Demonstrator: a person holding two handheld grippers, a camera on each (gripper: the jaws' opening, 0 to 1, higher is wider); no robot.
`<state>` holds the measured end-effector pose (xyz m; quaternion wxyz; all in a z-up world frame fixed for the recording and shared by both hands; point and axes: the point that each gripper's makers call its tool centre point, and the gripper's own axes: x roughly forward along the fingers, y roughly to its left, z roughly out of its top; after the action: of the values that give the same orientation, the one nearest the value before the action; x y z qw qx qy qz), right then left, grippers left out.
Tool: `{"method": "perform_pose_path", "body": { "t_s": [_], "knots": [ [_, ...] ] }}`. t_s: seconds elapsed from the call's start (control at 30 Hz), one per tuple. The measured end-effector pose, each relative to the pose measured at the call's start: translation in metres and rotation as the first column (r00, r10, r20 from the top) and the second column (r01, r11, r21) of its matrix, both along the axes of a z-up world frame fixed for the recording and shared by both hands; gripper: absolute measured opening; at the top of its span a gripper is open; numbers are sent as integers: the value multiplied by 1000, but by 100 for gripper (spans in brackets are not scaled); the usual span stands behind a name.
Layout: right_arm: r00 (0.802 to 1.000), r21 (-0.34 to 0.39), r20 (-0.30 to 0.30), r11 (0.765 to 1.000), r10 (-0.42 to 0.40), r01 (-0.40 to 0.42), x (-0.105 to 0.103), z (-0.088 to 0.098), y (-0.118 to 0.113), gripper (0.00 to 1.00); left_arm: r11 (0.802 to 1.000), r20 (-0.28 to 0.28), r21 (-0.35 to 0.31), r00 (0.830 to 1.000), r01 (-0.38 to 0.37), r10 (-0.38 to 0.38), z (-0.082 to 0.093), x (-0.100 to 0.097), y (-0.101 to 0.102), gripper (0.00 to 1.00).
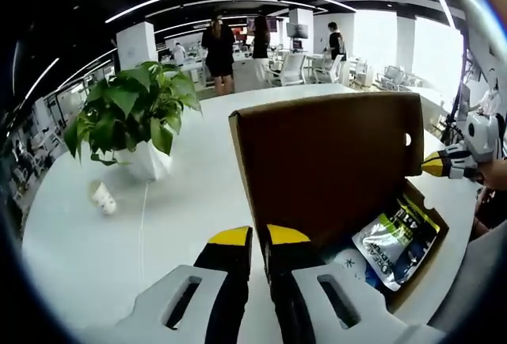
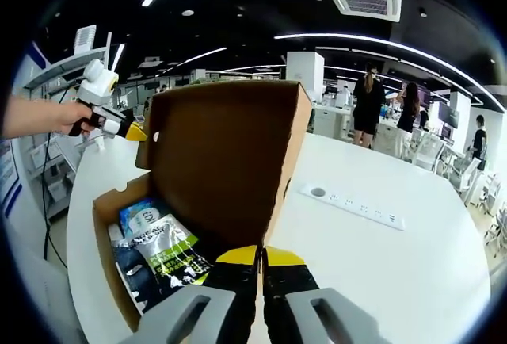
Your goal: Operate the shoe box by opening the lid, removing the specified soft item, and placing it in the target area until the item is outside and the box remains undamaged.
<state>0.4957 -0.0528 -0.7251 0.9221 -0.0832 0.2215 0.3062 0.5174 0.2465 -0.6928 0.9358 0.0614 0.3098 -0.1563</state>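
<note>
Lid-opening step looks done: shoe box (image 2: 214, 193) sits at the white table's (image 2: 380, 280) edge, lid (image 1: 329, 162) upright, soft packets (image 2: 162, 253) inside. Left gripper (image 1: 259, 237) and right gripper (image 2: 260, 255) both have jaws together, empty. Next move likely calls for spreading one claw and reaching in past the lid without creasing the cardboard.

Your raised lid (image 1: 329, 166) hides the box's far end, and the packets' (image 2: 158, 253) small print blurs.
</note>
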Motion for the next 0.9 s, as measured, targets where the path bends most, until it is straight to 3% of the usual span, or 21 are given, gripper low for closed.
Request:
{"method": "perform_pose_path", "body": {
  "t_s": [0.43,0.9],
  "knots": [
    [1000,2,4,1000,0,0,4,2,0,0,1000,-75,6,997,-18,19,-32,-15,2,2],
    [1000,16,4,1000,-10,9,11,2,-1,0,1000,-82,-1,996,-24,23,-36,-10,1,1]
  ]
}}
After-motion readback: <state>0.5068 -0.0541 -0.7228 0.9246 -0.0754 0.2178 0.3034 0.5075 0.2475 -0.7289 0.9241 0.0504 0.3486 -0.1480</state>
